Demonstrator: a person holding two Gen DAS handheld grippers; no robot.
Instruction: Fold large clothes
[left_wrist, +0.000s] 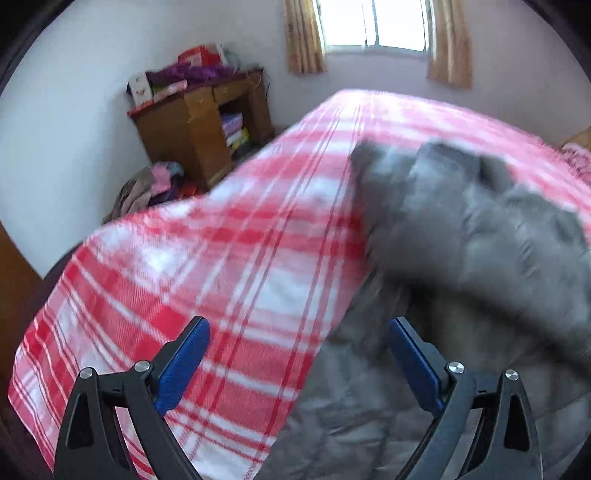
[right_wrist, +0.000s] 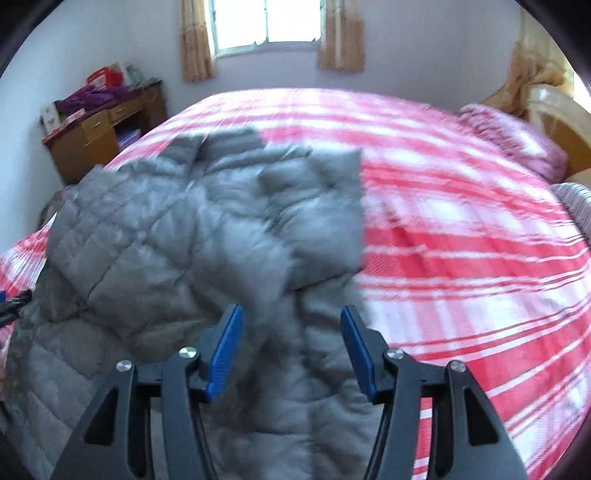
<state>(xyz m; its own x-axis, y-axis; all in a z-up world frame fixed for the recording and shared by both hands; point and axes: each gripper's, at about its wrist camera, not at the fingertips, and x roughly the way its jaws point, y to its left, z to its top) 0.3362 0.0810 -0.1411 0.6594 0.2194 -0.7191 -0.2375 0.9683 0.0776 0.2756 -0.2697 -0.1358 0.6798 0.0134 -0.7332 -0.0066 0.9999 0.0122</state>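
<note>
Grey quilted puffer jacket (right_wrist: 192, 229) lies spread on a bed covered with a red, pink and white plaid blanket (right_wrist: 461, 240), toward the near left part of the bed as the right wrist camera sees it. Its upper part is folded over the lower part, one padded flap reaching out to the right and ending at a straight edge on the plaid. Both views are smeared by motion blur, so finer detail of the seams cannot be made out.

Black left tongs with blue pads (left_wrist: 299, 325) stand wide apart with nothing between them; they hover over the line where the jacket's (left_wrist: 461, 229) left border meets the blanket (left_wrist: 184, 266). Black right tongs with blue pads (right_wrist: 291, 314) are parted too, less widely, and are empty, poised above the jacket's middle without the pads pressing on the cloth.

At the far left wall stands a brown wooden desk (right_wrist: 96, 136) with drawers and a heap of purple and red things on top; the left view shows the desk (left_wrist: 192, 125) with a pile of clothes (left_wrist: 155, 188) on the floor beside it. A bright window with tan curtains (right_wrist: 266, 26) sits in the back wall. At the bed's right end lies a pink patterned pillow (right_wrist: 517, 136).
</note>
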